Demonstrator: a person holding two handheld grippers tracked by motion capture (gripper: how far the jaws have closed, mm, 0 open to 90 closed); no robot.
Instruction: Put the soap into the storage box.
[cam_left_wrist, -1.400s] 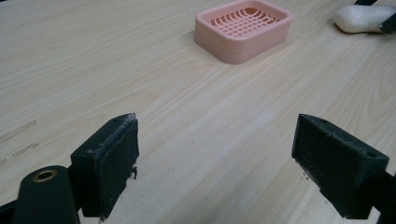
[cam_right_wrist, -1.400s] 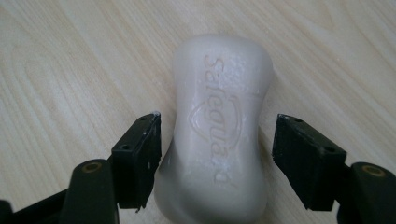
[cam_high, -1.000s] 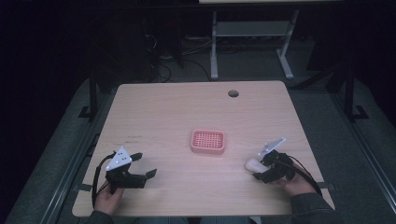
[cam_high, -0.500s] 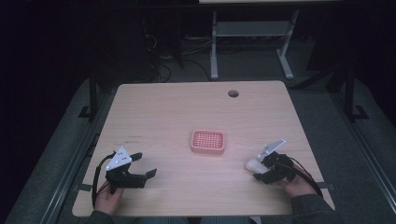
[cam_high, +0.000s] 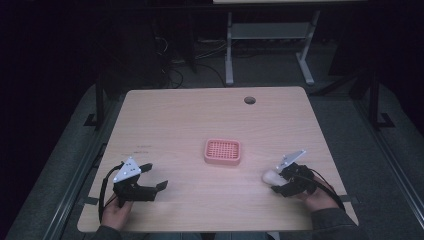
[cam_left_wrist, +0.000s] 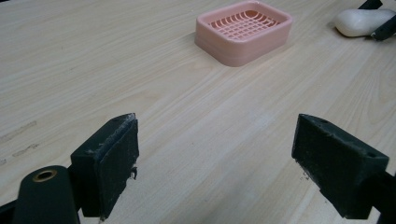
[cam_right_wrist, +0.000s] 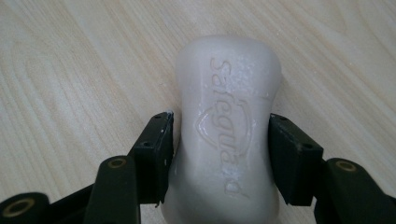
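Two grippers on table (cam_high: 190, 115): right gripper (cam_right_wrist: 219, 154) jaws, just closing, clamp soap (cam_right_wrist: 229, 130); left gripper (cam_left_wrist: 219, 154) jaws apart, nothing between; dish (cam_high: 223, 151) mid-table.

soap bar (cam_right_wrist: 229, 135) | white, embossed | flat on table, near pink dish (cam_high: 223, 151)

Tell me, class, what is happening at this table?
A person holds a gripper in each hand at a light wooden table. The right gripper has just been closing its jaws on a white waisted bar of soap, whose sides the pads now press. The left gripper rests open, with nothing between its jaws. A pink slotted plastic soap dish sits unfilled mid-table.
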